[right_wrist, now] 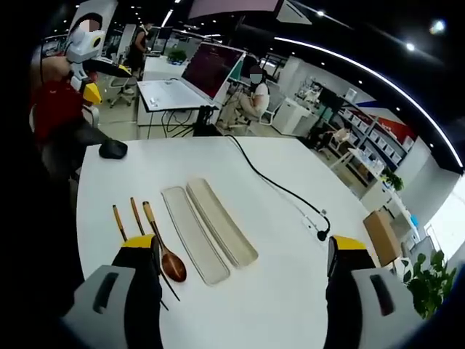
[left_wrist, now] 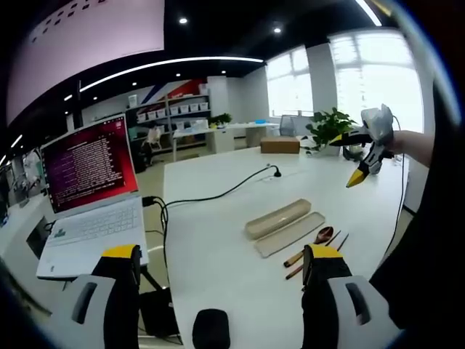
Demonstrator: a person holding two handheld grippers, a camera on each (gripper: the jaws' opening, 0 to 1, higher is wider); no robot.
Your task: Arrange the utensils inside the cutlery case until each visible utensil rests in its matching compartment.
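Nothing picked up yet, both claws spread wide and empty over the white table (left_wrist: 218, 240).

Left gripper view: left gripper (left_wrist: 218, 273) faces the cutlery case (left_wrist: 278, 218), lid (left_wrist: 290, 234) just beside it, spoon (left_wrist: 311, 246) past the lid. Right gripper view: right gripper (right_wrist: 243, 273) hovers; chopsticks (right_wrist: 127, 218) lie beyond the spoon from the case. Probably light, stiff, slippery sticks, so I'd pinch mid-handle.

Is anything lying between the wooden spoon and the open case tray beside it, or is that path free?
Nothing visible blocks it. The wooden spoon lies right beside the case tray on bare table, with the chopsticks on the spoon's far side and the lid beyond the tray. Both hand-held grippers are open, above the table.
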